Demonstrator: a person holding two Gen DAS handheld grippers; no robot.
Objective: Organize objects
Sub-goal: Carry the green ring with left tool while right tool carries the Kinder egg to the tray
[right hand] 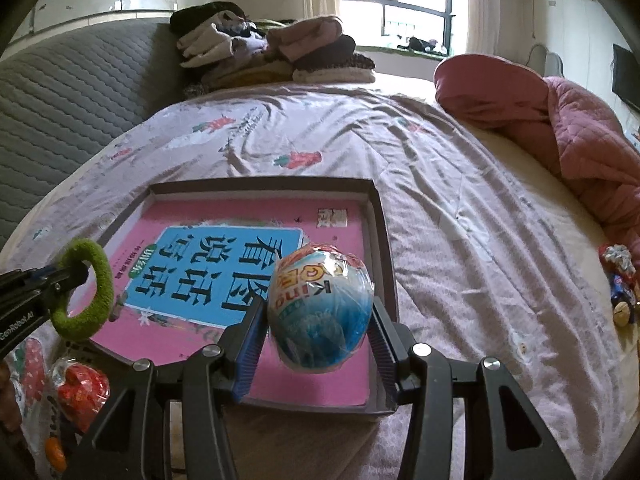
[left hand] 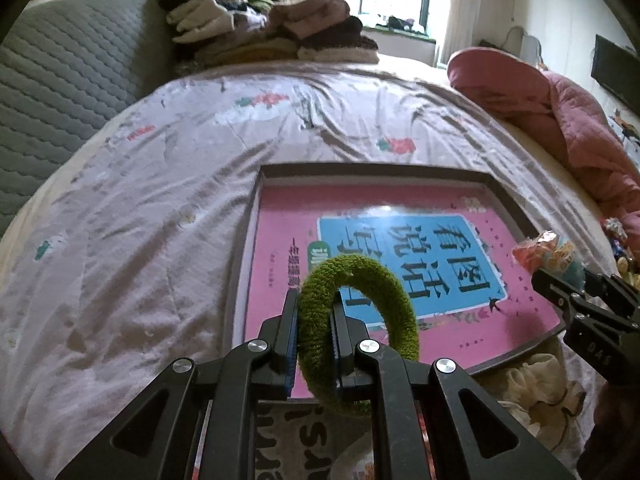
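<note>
We see a bed (right hand: 460, 208) with a floral cover, folded clothes (right hand: 276, 52) stacked at its far end and a pink quilt (right hand: 568, 128) bunched at the right. On it lies a shallow grey tray (right hand: 378, 216) holding a pink book (left hand: 280, 240). Our right gripper (right hand: 318, 320) holds a wrapped egg-shaped toy (right hand: 320, 304) between its jaws above the tray's right side. Our left gripper (left hand: 314, 330) has its jaws clamped on a green hair tie (left hand: 356, 332) over the tray's near left edge.
</note>
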